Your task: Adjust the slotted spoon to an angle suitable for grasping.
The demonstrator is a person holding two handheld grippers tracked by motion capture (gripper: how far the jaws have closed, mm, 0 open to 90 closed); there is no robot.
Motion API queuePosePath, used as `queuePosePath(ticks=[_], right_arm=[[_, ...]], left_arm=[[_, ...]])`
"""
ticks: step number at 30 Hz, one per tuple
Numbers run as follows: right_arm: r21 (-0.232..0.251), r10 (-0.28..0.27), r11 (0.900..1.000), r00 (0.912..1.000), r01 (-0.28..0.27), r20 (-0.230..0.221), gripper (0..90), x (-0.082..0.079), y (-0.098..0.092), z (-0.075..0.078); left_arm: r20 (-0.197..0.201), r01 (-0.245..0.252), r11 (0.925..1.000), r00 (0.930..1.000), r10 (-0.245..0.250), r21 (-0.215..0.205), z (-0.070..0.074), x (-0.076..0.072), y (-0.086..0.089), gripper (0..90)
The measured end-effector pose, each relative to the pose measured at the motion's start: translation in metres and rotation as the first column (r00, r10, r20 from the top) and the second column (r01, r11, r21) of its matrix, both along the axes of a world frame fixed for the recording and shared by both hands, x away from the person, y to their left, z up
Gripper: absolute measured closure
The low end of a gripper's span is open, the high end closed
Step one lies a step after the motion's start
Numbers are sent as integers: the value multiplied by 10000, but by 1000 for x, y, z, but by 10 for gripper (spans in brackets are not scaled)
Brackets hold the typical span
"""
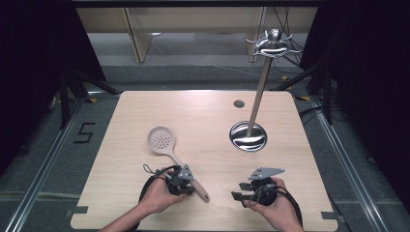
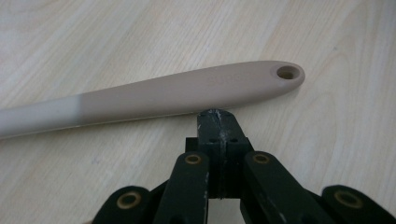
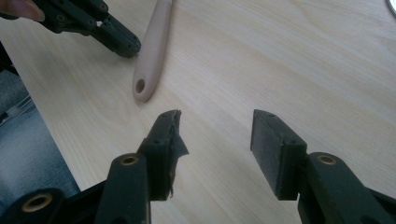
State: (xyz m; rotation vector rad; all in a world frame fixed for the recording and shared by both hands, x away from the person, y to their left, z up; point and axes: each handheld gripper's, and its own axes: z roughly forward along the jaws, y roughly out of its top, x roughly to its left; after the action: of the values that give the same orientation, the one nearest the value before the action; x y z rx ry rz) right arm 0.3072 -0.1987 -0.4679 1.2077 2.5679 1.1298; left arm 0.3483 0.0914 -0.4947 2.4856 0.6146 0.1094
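Two tools (image 1: 189, 182) (image 1: 241, 191) near table's (image 1: 203, 116) front edge

Lab: black curtains (image 1: 34, 43), floor rails (image 1: 43, 164), cables (image 1: 290, 29).

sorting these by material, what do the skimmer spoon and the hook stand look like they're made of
Skimmer spoon: probably silicone or matte plastic, judging by its dull beige, glare-free surface and the moulded hole in its handle end.
Hook stand: apparently polished metal, since its round base and top piece show bright mirror-like reflections.
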Motion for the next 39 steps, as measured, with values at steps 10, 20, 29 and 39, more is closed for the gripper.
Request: queuePosePath(ticks=[10, 20, 29, 39], right_arm=[[145, -142, 9998, 9998, 140, 146, 516, 1, -2, -1], [273, -908, 9956, 9949, 896, 451, 488, 1, -29, 4], [229, -1366, 9905, 9897, 1358, 423, 487, 3, -47, 4], [308, -1262, 9916, 9918, 1255, 205, 486, 2, -42, 4]], left_arm=[[56, 237, 9997, 9997, -236, -89, 3, 0, 1, 873], [723, 342, 9974, 9969, -296, -634, 13, -17, 56, 667], [589, -863, 9817, 9935, 975, -1699, 11, -21, 66, 515], [812, -1071, 9717, 9886, 1266, -2106, 12, -24, 67, 469]])
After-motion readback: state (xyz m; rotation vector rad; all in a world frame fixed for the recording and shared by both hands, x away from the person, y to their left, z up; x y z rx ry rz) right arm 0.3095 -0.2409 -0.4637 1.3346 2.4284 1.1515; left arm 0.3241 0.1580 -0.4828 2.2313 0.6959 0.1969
